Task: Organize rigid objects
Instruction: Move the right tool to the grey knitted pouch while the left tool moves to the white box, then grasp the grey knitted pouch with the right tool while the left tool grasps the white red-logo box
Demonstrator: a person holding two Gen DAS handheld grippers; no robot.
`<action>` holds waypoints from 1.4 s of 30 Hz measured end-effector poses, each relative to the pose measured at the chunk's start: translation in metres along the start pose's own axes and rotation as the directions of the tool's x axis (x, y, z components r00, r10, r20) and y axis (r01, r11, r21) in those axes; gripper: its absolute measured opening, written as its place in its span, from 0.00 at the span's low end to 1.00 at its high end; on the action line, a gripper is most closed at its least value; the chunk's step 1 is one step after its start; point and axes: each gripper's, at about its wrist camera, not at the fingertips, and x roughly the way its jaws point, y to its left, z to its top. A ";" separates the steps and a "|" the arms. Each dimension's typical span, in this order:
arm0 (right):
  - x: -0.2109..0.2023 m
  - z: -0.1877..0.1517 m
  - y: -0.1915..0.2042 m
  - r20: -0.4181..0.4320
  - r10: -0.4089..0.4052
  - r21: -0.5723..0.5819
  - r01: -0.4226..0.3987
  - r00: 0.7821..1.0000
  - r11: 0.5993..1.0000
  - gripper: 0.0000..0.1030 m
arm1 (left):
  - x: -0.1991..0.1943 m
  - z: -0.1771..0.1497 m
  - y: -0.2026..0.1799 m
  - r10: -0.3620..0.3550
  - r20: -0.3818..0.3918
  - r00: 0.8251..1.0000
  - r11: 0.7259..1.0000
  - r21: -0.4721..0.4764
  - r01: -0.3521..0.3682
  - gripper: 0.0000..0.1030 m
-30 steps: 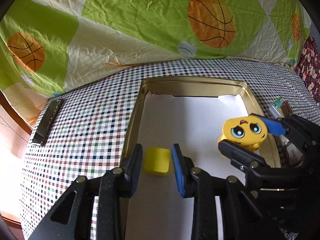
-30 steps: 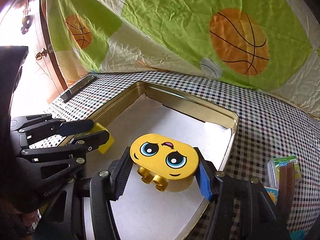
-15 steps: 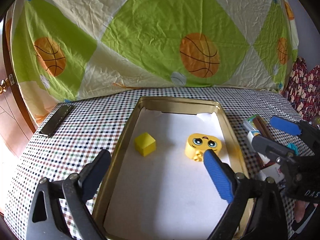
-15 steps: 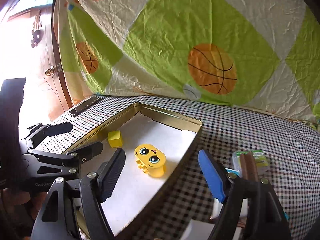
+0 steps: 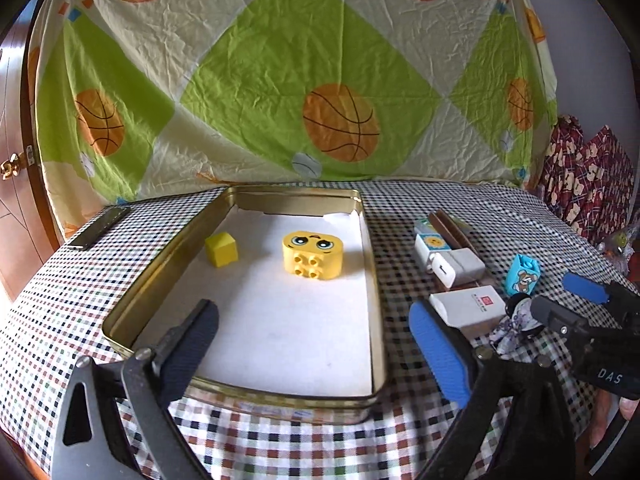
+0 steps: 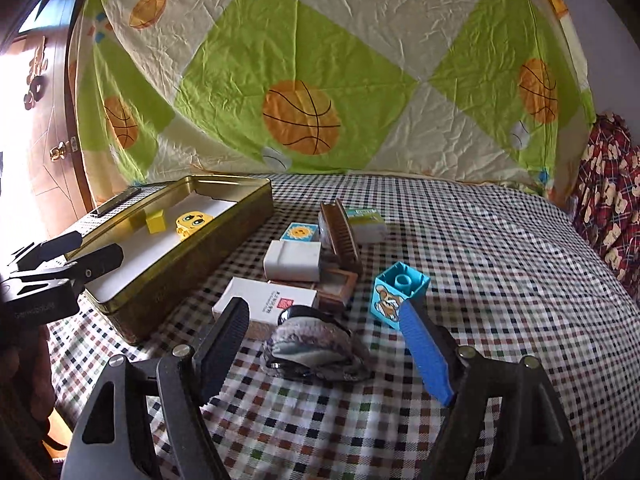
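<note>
From the left wrist camera I see my left tongs (image 5: 316,340) spread wide, holding nothing, poised over the near rim of the shallow gold metal tin (image 5: 240,390) lined with white paper. Inside the tin, at about 11 o'clock from those tongs, sits the small yellow plastic cube (image 5: 221,249); at 12 o'clock, near the tin's right wall, lies the oval yellow toy brick with a cartoon face (image 5: 313,255), its four studs turned toward me. The two are apart from each other, and neither touches a pad.

At 3 o'clock in that view my right tongs (image 5: 560,300) come in from the side, released and empty.

From the right wrist camera, my right tongs (image 6: 324,340) are parted wide with a grey-and-white streaked, glossy, stone-like lump (image 6: 316,350) lying on the cloth between the pads, touching neither as far as I can tell. At 1 o'clock, just beside the blue ribbed pad (image 6: 426,354), stands a turquoise plastic brick with a bear picture (image 6: 394,294), one round stud up. At 12 o'clock lies a flat white box with a red mark (image 6: 268,300), a white rounded charger-like block (image 6: 292,266) beyond it, then a small sun-printed block (image 6: 299,233), a brown ribbed comb-like piece (image 6: 340,236) and a green-and-white carton (image 6: 366,224). The tin is at 10 o'clock.

Everything rests on a worktop covered in multicoloured checked cloth (image 6: 500,280), backed by a crinkled basketball-print sheet (image 6: 300,80).
</note>
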 end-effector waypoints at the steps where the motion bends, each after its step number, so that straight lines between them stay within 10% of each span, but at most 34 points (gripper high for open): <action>1: 0.003 -0.001 -0.001 -0.013 0.005 0.003 -0.005 1.000 1.000 0.77 | 0.000 -0.002 -0.005 -0.001 -0.001 1.000 1.000 0.014 0.001 0.95; 16: 0.039 -0.008 0.006 -0.204 0.021 -0.018 -0.025 0.979 1.000 0.74 | 0.004 -0.009 -0.038 -0.008 -0.019 1.000 0.996 0.091 0.010 0.95; 42: 0.012 -0.001 -0.053 -0.019 -0.130 0.081 0.131 0.991 0.988 0.70 | 0.040 0.002 -0.114 -0.161 -0.166 0.973 0.972 0.143 0.185 0.95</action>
